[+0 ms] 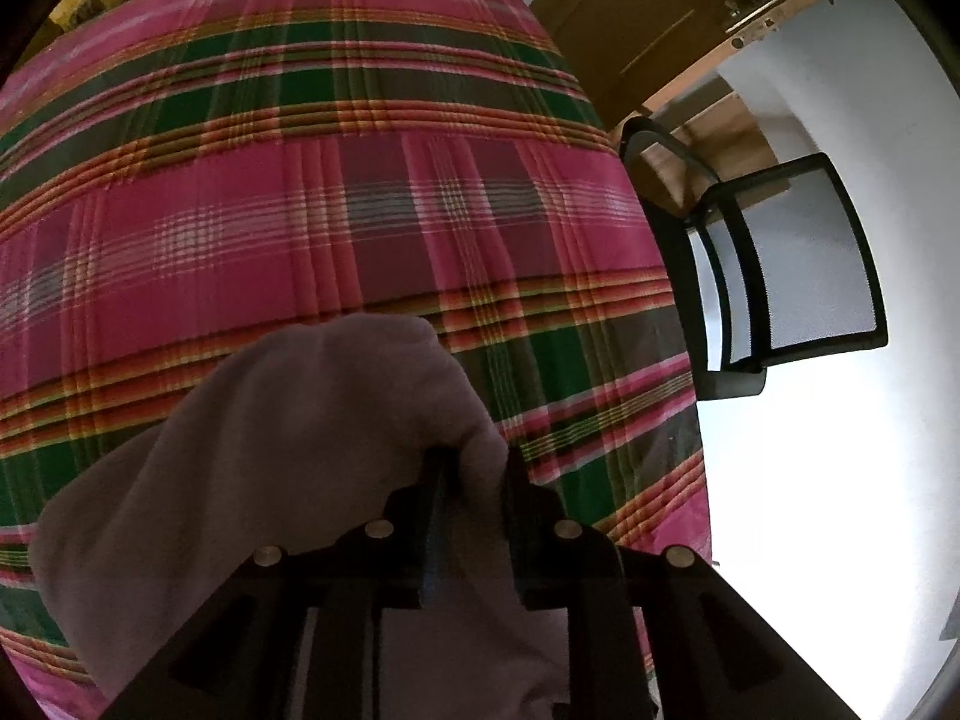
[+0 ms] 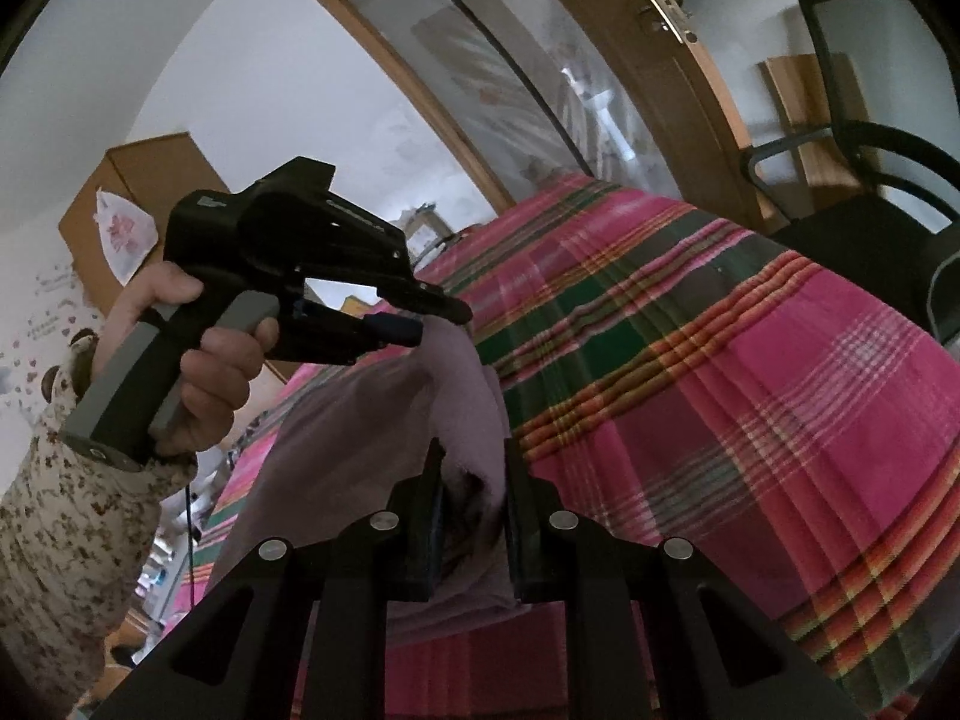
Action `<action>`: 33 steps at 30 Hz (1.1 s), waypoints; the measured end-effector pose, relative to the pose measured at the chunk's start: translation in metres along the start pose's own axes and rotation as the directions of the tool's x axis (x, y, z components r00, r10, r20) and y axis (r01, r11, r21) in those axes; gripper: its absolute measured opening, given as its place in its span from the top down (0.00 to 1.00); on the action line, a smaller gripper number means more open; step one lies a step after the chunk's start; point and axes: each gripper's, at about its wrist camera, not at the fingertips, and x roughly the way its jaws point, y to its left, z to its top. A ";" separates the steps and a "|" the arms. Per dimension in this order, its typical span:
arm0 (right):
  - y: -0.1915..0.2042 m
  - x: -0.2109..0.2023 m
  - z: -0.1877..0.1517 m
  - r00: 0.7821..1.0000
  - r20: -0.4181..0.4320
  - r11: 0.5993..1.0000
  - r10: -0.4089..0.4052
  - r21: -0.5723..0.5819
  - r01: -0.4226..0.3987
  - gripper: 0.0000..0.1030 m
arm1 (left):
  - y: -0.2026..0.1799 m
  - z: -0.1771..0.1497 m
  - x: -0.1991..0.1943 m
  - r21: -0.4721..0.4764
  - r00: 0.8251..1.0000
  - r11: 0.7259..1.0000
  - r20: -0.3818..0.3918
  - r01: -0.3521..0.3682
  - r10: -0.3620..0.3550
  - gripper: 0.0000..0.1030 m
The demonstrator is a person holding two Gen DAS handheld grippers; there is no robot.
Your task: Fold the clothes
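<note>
Both tongs pinch a pale lilac garment: the left gripper grips a bunched fold, the right gripper another edge. The cloth hangs between them, lifted above a pink, green and orange plaid bedspread. A person's hand holds the left tool's handle.
</note>
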 end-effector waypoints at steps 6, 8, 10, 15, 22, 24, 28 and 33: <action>-0.005 0.001 -0.005 1.000 -0.005 1.000 -0.007 0.017 0.007 0.84 | 0.003 0.002 -0.011 0.040 0.993 0.992 0.008 0.116 -0.116 0.82; -0.009 0.002 -0.006 1.000 -0.011 1.000 -0.010 0.026 0.010 0.84 | 0.004 0.002 -0.021 0.055 0.989 0.988 0.033 0.141 -0.143 0.82; -0.010 0.002 -0.007 1.000 -0.014 1.000 -0.012 0.025 0.013 0.84 | 0.007 0.001 -0.036 0.073 0.981 0.982 0.069 0.177 -0.182 0.82; -0.009 0.001 -0.009 1.000 -0.012 1.000 -0.028 0.010 0.028 0.80 | 0.023 -0.009 -0.066 0.104 0.970 0.979 0.150 0.174 -0.189 0.82; -0.006 -0.010 -0.006 0.990 0.016 0.990 -0.138 -0.035 0.138 0.75 | 0.066 -0.048 -0.086 0.108 0.971 0.984 0.174 0.145 -0.162 0.82; 0.000 -0.016 -0.004 0.983 0.050 0.982 -0.178 -0.060 0.181 0.74 | 0.076 -0.063 -0.093 0.109 0.969 0.985 0.196 0.130 -0.150 0.81; 0.026 -0.021 -0.001 0.972 0.125 0.957 -0.201 -0.186 0.222 0.70 | 0.092 -0.088 -0.101 0.121 0.960 0.984 0.234 0.129 -0.154 0.81; 0.057 -0.003 -0.007 0.989 0.075 0.929 -0.128 -0.341 0.147 0.67 | 0.112 -0.116 -0.093 0.103 0.958 0.983 0.229 0.154 -0.174 0.79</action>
